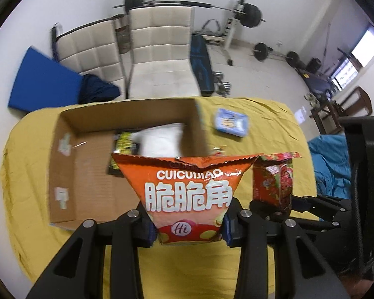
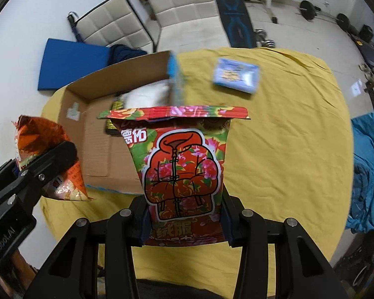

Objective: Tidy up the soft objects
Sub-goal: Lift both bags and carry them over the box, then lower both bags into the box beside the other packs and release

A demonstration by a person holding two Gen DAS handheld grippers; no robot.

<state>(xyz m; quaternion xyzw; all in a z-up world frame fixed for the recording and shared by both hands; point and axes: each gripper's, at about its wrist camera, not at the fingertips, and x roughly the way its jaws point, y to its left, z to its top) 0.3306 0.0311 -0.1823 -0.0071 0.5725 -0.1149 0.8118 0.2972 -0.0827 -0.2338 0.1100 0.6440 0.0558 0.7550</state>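
My left gripper (image 1: 189, 226) is shut on an orange snack bag (image 1: 187, 191), held above the yellow tablecloth in front of an open cardboard box (image 1: 87, 174). My right gripper (image 2: 185, 224) is shut on a red floral packet (image 2: 182, 164), held upright above the cloth to the right of the box (image 2: 97, 149). The floral packet also shows in the left wrist view (image 1: 274, 182), the orange bag in the right wrist view (image 2: 49, 159). The box holds a white soft pack (image 1: 162, 139) and a dark yellow-printed packet (image 1: 123, 147).
A blue-and-white packet (image 1: 233, 122) lies on the yellow-covered table (image 1: 274, 129) beyond the box, also in the right wrist view (image 2: 236, 74). Two white chairs (image 1: 159, 54), a blue mat (image 1: 42, 79) and gym weights stand behind. Blue cloth (image 2: 369, 174) lies at the right.
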